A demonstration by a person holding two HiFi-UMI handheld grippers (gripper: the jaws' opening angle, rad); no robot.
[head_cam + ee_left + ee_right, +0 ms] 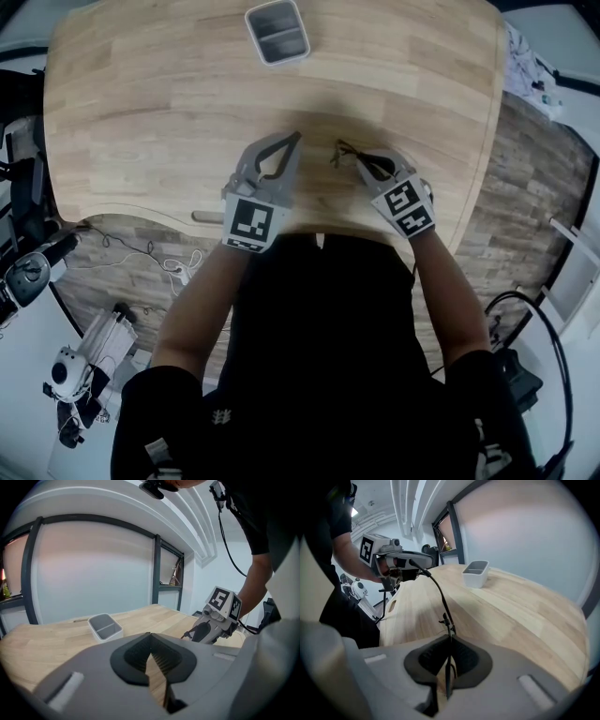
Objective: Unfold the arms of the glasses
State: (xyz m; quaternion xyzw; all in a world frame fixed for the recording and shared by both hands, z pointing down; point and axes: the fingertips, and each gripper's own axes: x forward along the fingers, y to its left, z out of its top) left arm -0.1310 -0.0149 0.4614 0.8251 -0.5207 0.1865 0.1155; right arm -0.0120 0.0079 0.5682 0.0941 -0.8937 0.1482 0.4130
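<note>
The glasses (345, 151) are thin, dark-framed and lifted just above the wooden table (169, 103) near its front edge. My right gripper (362, 161) is shut on them; in the right gripper view the frame (449, 631) sits pinched between the pads, and one slim arm (437, 590) curves up and away from my right gripper (450, 645). My left gripper (295, 140) is a short way left of the glasses, shut with nothing between its pads, as the left gripper view shows (151, 643). From there the right gripper (219, 615) is seen at the right.
A small grey two-compartment tray (277, 30) stands at the far side of the table, also seen as the tray (105, 626) and tray (476, 573). The table's rounded front edge (309, 230) lies just behind the grippers. Cables and equipment (80, 366) lie on the floor at left.
</note>
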